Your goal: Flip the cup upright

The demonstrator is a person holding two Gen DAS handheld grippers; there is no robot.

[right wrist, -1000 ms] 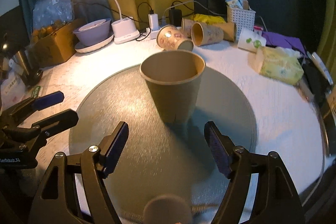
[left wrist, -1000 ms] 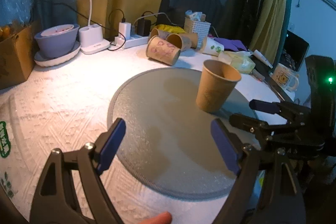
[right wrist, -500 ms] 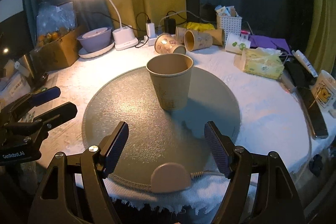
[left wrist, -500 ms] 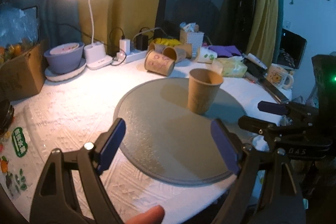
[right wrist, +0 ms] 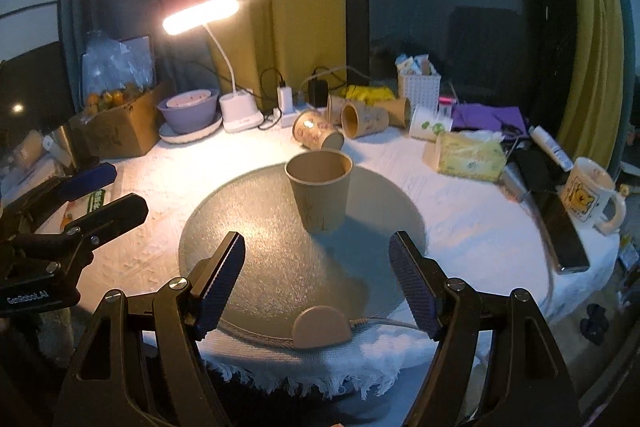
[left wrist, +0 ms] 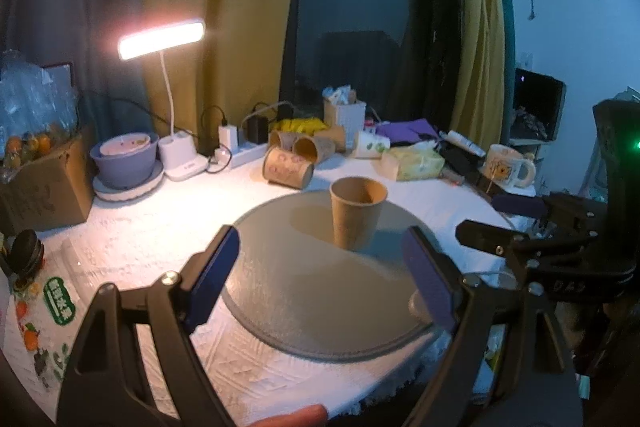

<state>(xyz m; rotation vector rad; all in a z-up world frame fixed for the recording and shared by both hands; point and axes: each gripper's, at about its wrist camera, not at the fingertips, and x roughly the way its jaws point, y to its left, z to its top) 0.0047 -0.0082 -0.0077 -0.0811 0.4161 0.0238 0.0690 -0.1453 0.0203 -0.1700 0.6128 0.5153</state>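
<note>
Brown paper cup upright, mouth up, on the round grey glass mat, toward its far side. Same cup free of both tools, touched by nothing.

Left hand-held gripper on the near side of the mat, jaws spread wide, blue pads empty, well short of the cup. Right hand-held gripper likewise at the mat's near edge, jaws wide apart, holding nothing, with the cup beyond the gap between its fingers.

Round beige puck with a white cord at the mat's near rim, just ahead of the right tool. White textured cloth over the table all around the mat.

Beyond the mat, three printed paper cups on their sides. Left of those, a lit white desk lamp and a lilac bowl on a plate. Right of the mat, a yellow tissue pack, and farther right a cartoon mug. Cardboard box at the far left of the mat.
</note>
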